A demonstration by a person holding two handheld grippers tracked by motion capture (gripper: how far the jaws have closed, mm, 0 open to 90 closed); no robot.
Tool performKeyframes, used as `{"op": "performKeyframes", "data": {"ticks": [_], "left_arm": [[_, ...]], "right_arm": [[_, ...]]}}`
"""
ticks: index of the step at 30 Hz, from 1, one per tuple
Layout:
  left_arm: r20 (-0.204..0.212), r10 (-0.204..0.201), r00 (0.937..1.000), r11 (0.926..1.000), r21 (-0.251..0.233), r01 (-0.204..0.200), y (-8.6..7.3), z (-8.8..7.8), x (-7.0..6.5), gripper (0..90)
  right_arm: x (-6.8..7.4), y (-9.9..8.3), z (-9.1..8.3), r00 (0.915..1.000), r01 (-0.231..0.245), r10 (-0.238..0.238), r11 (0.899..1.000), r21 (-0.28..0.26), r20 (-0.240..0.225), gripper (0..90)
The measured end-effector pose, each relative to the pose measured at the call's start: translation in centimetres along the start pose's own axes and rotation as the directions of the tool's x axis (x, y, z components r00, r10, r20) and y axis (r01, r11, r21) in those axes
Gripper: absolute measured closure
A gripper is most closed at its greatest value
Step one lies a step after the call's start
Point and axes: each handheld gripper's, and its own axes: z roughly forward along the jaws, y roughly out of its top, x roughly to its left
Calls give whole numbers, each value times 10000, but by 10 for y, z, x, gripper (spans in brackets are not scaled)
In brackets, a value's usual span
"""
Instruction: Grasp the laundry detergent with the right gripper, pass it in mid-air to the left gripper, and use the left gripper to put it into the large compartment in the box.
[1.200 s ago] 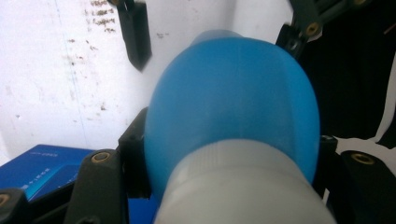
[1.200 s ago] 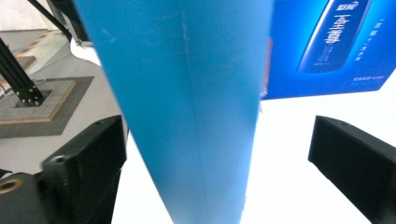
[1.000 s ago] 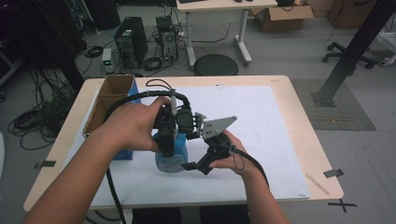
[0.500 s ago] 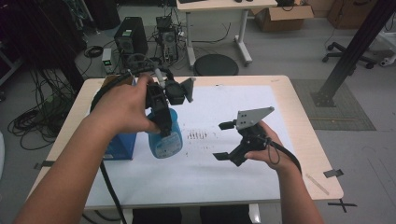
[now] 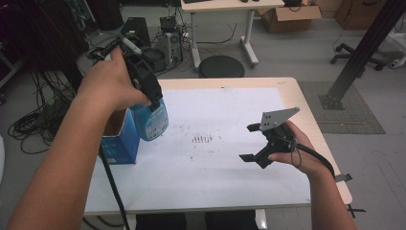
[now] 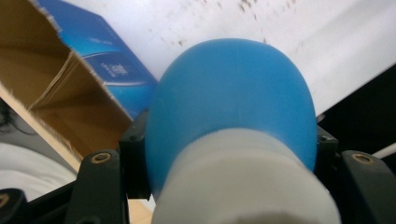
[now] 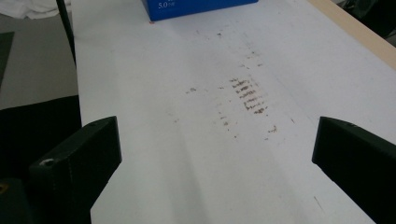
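1. One white sheet [image 5: 225, 143] covers most of the table [image 5: 306, 103], and brown smudges [image 5: 202, 139] sit near its centre; paper this thin will likely wrinkle or slide if anything drags across it.
2. The open blue carton [image 5: 117, 143] stands at about nine o'clock on the table, its flaps up. It looks like light cardboard, so I judge a knock would tip it.
3. The blue spray bottle [image 5: 152, 120] hangs in the air just beside the carton, towards ten o'clock from the smudges, and touches nothing below. Its plastic body looks smooth, rounded and somewhat squeezable, so slippery; the white neck [image 6: 243, 182] is the stiffer place to grip. How full or heavy it is cannot be told.
4. The left gripper [image 5: 146, 81] is clamped on the bottle, with its jaws pinching the sides where the shoulder meets the neck.
5. The right gripper [image 5: 253, 143] hovers at about four o'clock above the sheet, its jaws spread wide with nothing between them.
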Motion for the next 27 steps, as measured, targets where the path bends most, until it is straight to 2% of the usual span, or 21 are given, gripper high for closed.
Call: {"op": "performKeyframes", "data": {"ticks": [1, 6, 8, 10, 12, 13, 15, 18, 20, 24, 26, 27], "left_arm": [[79, -308, 9995, 9995, -101, 309, -1, -5, 4, 380], [179, -1138, 9933, 9931, -252, 1142, -4, -20, 16, 381], [140, -1549, 9878, 9874, -296, 1553, -5, -26, 21, 381], [109, -2081, 9781, 9773, -396, 2083, -7, -32, 26, 381], [95, -2396, 9708, 9698, -436, 2398, -7, -35, 30, 380], [87, -2673, 9636, 9626, -435, 2675, -8, -39, 35, 380], [107, -2895, 9571, 9562, -406, 2897, -9, -43, 40, 380], [44, -3387, 9409, 9404, -293, 3387, -11, -52, 52, 380], [27, -3744, 9273, 9269, -282, 3744, -12, -57, 60, 380], [49, -4237, 9058, 9056, -171, 4237, -16, -63, 75, 380], [40, -4605, 8876, 8876, -121, 4605, -20, -64, 86, 380], [22, -4720, 8816, 8816, -64, 4720, -21, -64, 90, 380]], "right_arm": [[0, 0, -1, 10000, -17, 17, 10000, 52, 22, 15], [-3, -2, -4, 9999, -101, 99, 9997, 210, 115, 15], [-4, -3, -5, 9998, -131, 127, 9996, 255, 151, 15], [-5, -3, -6, 9997, -147, 142, 9995, 295, 187, 15], [-5, -3, -7, 9996, -165, 157, 9993, 324, 225, 15], [-6, -3, -7, 9996, -164, 156, 9993, 331, 255, 15], [-6, -3, -9, 9994, -198, 187, 9991, 373, 293, 15], [-8, -4, -10, 9992, -187, 170, 9987, 468, 369, 15], [-9, -5, -11, 9990, -240, 218, 9982, 555, 397, 17], [-11, -7, -13, 9987, -289, 260, 9974, 654, 447, 18], [-12, -8, -14, 9984, -308, 272, 9970, 711, 505, 17], [-13, -9, -14, 9984, -314, 278, 9968, 730, 497, 18]]}}
